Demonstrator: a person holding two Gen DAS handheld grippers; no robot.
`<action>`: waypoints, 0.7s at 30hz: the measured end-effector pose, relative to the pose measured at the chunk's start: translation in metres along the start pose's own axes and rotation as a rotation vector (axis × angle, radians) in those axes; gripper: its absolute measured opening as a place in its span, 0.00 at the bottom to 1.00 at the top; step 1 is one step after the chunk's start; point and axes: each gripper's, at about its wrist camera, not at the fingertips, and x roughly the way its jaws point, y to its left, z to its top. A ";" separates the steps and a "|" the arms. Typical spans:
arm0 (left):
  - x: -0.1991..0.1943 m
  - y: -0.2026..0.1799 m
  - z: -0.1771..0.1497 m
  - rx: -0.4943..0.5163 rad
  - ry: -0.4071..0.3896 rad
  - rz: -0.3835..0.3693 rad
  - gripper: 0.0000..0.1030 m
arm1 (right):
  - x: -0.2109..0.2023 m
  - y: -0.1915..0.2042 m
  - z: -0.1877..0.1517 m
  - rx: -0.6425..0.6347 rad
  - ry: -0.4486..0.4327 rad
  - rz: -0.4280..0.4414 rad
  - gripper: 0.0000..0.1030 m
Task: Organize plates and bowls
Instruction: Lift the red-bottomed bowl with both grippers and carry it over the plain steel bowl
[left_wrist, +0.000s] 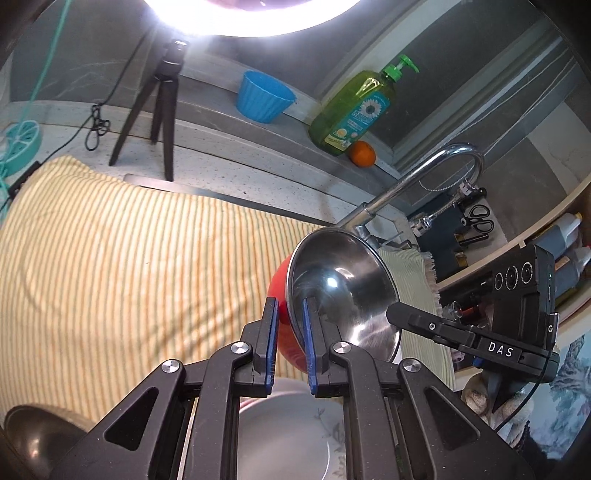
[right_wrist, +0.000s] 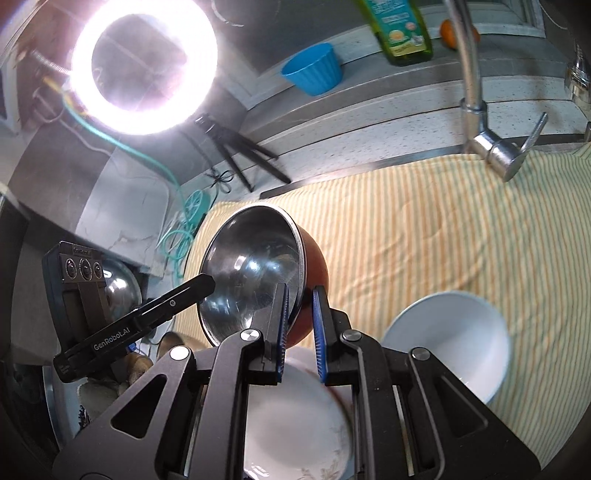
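Pinching opposite rims, left claw (left_wrist: 290, 334) and right claw (right_wrist: 301, 334) grip 1 red-and-steel bowl (left_wrist: 343, 284)

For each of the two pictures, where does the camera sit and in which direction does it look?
Left wrist view: behind the left gripper, looking forward and down over the striped cloth toward the soap bottle; its jaws clamp the bowl rim.
Right wrist view: behind the right gripper, facing the ring light, clamping the opposite rim.
Shared: bowl, cloth, blue cup, and each shows the other gripper.
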 end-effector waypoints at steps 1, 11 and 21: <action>-0.005 0.002 -0.002 -0.005 -0.006 0.001 0.11 | 0.001 0.005 -0.004 -0.005 0.003 0.003 0.13; -0.057 0.028 -0.029 -0.039 -0.056 0.028 0.11 | 0.012 0.053 -0.035 -0.060 0.039 0.046 0.13; -0.108 0.063 -0.054 -0.105 -0.115 0.083 0.11 | 0.039 0.111 -0.061 -0.154 0.116 0.089 0.13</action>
